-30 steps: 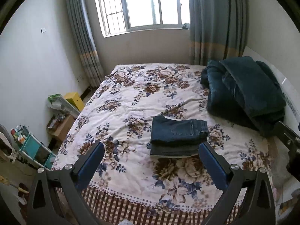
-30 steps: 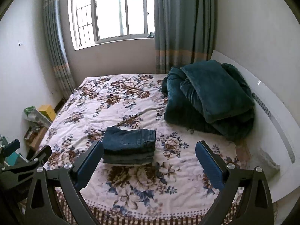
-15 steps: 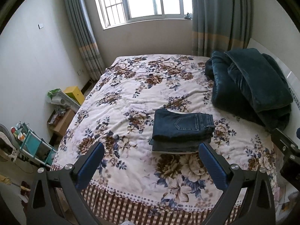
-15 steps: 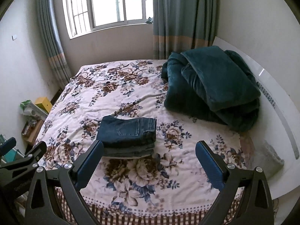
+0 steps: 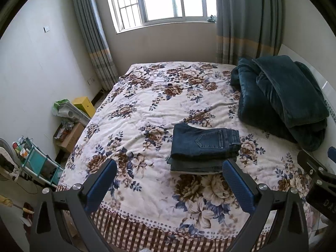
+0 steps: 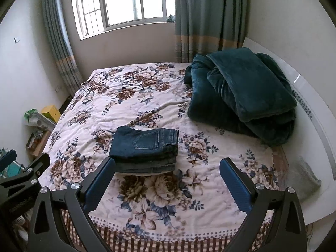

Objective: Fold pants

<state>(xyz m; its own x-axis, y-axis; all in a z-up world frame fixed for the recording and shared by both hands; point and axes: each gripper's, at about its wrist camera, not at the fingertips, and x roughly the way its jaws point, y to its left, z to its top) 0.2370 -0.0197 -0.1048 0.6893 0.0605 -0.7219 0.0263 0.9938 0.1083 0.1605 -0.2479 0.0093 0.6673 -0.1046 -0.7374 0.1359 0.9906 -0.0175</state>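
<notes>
Dark blue jeans point(image 5: 204, 147) lie folded into a compact stack on the floral bedspread point(image 5: 159, 105), back pocket up; they also show in the right wrist view point(image 6: 145, 149). My left gripper point(image 5: 168, 183) is open and empty, held above the bed's near edge, short of the jeans. My right gripper point(image 6: 167, 181) is open and empty, also back from the jeans and above the near edge. Each gripper's body shows at the edge of the other's view.
A folded dark teal blanket point(image 5: 281, 98) sits at the bed's right side by the white headboard point(image 6: 315, 113). Left of the bed stand a yellow box point(image 5: 83, 106), a cardboard box point(image 5: 69, 134) and a teal rack point(image 5: 35, 161). Window and curtains lie beyond.
Both grippers have tilted downward and shifted slightly, so the bed and jeans sit higher in the views. The jeans have not moved. Both grippers stay open.
</notes>
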